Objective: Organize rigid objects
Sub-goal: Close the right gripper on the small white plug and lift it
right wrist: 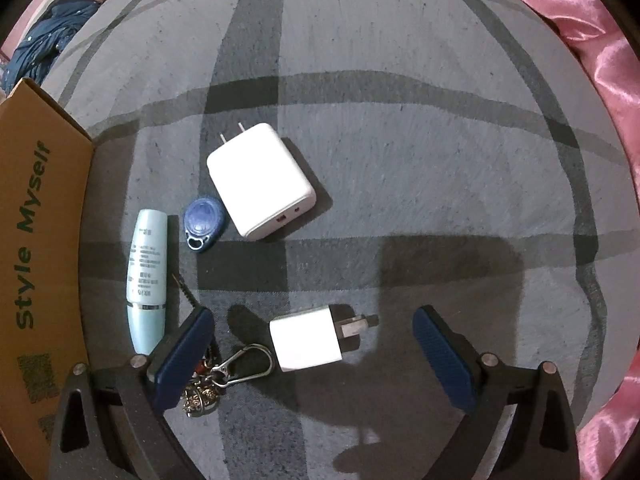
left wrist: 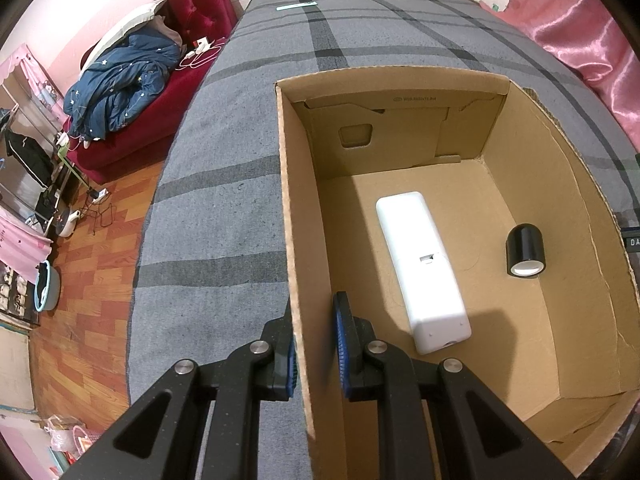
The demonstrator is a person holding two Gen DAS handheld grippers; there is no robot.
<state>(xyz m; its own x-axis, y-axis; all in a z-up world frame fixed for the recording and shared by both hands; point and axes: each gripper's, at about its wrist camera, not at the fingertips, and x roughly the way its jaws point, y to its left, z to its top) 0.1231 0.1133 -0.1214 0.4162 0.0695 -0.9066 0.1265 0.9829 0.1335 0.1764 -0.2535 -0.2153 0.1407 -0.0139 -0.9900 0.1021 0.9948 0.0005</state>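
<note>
Left wrist view shows us the grey plaid blanket (left wrist: 224, 200) filling the frame, with the cardboard box (left wrist: 292, 240) open in the right half. Our left gripper (left wrist: 314, 344) rises from the bottom edge, angled steeply downward, its jaws clenched on the box's left wall, one blue pad outside and one inside. On the box floor lies a white oblong device (left wrist: 424, 272), its long axis running from upper left to lower right, with open cardboard all round it. A black cylinder (left wrist: 525, 250) rests on its side near the right wall, its pale end facing the lower edge of the frame.

From the right wrist view, we look straight down on the blanket. Our right gripper (right wrist: 314, 356) spreads wide, released, its pads touching nothing. Between them, nearer the left pad, lies the small white plug (right wrist: 306, 340), prongs pointing right, with a key ring (right wrist: 240, 368) touching its left side. A larger white charger (right wrist: 260, 180) sits at centre, prongs toward the upper left. Left of it lie a blue fob (right wrist: 204, 222) and a pale tube (right wrist: 147, 276), the tube's length running up and down the frame beside the box's outer wall.
</note>
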